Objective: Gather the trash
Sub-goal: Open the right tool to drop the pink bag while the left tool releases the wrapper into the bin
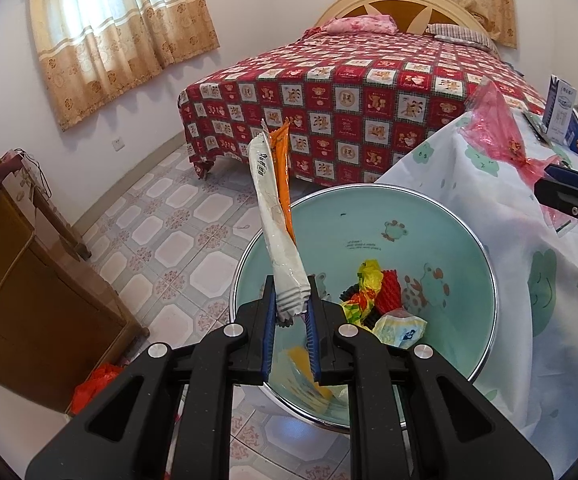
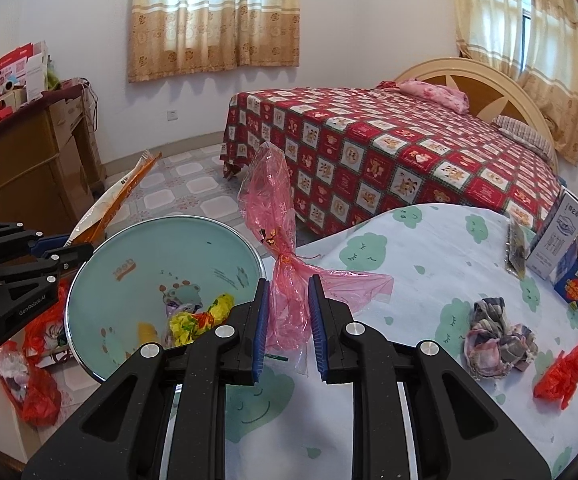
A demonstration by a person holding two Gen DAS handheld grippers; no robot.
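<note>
The left gripper [image 1: 293, 312] is clamping a long white wrapper [image 1: 275, 216] by its lower end, directly above the basin [image 1: 441, 216]; its long axis is pointing up and far-left. The right gripper [image 2: 289, 312] is pinching a pink plastic bag [image 2: 277, 216] just right of the basin.

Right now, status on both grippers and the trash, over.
Left gripper shut on white and orange wrappers, above the basin. Right gripper shut on pink plastic wrapper by basin edge. Nothing blocking the basin.
</note>
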